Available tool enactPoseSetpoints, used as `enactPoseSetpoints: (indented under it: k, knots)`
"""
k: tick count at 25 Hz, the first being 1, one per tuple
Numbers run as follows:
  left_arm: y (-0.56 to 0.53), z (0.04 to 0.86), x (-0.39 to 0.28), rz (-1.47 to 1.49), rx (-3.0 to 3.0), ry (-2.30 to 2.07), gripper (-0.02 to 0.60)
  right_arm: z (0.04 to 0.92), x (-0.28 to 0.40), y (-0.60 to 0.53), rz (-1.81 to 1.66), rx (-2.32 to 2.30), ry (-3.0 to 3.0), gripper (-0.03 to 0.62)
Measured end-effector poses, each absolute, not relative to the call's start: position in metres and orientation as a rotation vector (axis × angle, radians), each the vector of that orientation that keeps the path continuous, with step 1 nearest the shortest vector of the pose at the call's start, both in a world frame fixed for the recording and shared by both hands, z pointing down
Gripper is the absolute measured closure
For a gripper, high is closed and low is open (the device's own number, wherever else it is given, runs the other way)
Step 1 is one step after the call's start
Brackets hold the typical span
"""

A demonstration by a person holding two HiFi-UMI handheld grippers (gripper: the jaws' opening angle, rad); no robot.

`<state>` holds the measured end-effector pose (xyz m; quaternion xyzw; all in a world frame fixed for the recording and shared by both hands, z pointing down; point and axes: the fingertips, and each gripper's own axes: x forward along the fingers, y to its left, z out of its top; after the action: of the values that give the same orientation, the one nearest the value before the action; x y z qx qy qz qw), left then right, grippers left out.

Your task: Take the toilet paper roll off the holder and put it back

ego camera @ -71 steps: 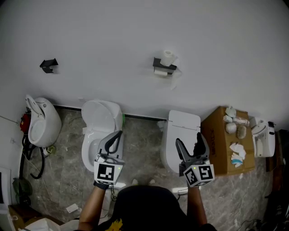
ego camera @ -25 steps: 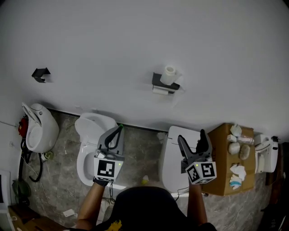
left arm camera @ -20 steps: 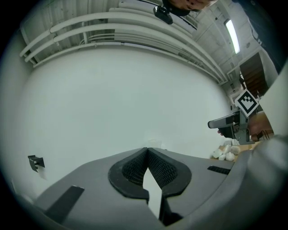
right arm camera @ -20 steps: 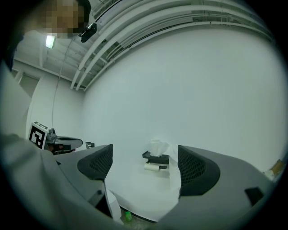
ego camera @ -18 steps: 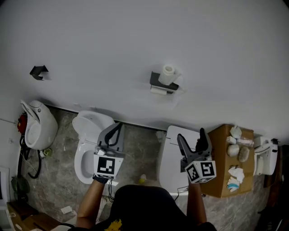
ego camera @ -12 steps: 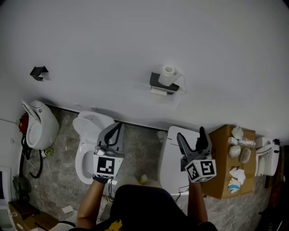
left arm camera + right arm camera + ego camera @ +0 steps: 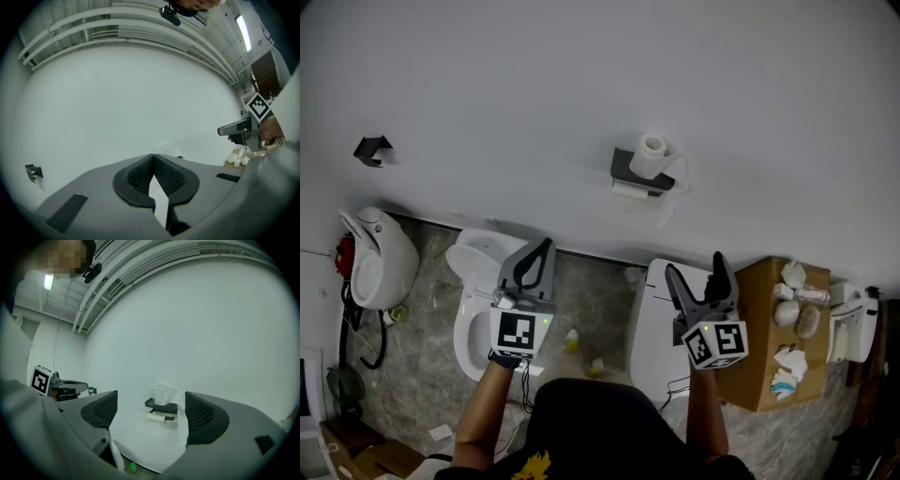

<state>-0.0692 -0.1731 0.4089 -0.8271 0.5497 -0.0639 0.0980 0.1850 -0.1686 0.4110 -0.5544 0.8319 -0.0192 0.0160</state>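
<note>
A black toilet paper holder (image 7: 638, 177) is fixed on the white wall. One white roll (image 7: 652, 154) stands upright on its shelf, a loose tail hanging at the right, and a second roll (image 7: 629, 190) hangs on the bar beneath. My right gripper (image 7: 694, 269) is open and empty, well short of the wall; in the right gripper view the holder (image 7: 161, 404) and upright roll (image 7: 161, 393) show between the jaws of the right gripper (image 7: 151, 412). My left gripper (image 7: 544, 247) is shut and empty, lower left of the holder. The left gripper (image 7: 153, 158) faces bare wall.
Two white toilets (image 7: 478, 291) (image 7: 652, 328) stand on the marble floor below the holder. A cardboard box (image 7: 773, 328) with white items is at the right. A white fixture (image 7: 370, 258) and a black wall bracket (image 7: 370, 148) are at the left.
Both grippers have risen a little toward the wall and the head view has drifted. The left jaws stay shut and the right jaws stay open. The rolls have not moved.
</note>
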Motion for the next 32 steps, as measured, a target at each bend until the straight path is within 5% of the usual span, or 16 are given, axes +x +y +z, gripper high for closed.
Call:
enactPoseSetpoints:
  k: [32]
  knots:
    - [-0.285,0.401,-0.081,-0.068,-2.488,1.616,0.566,0.406,0.144,-0.32,-0.007,-1.734,2.597,0.174]
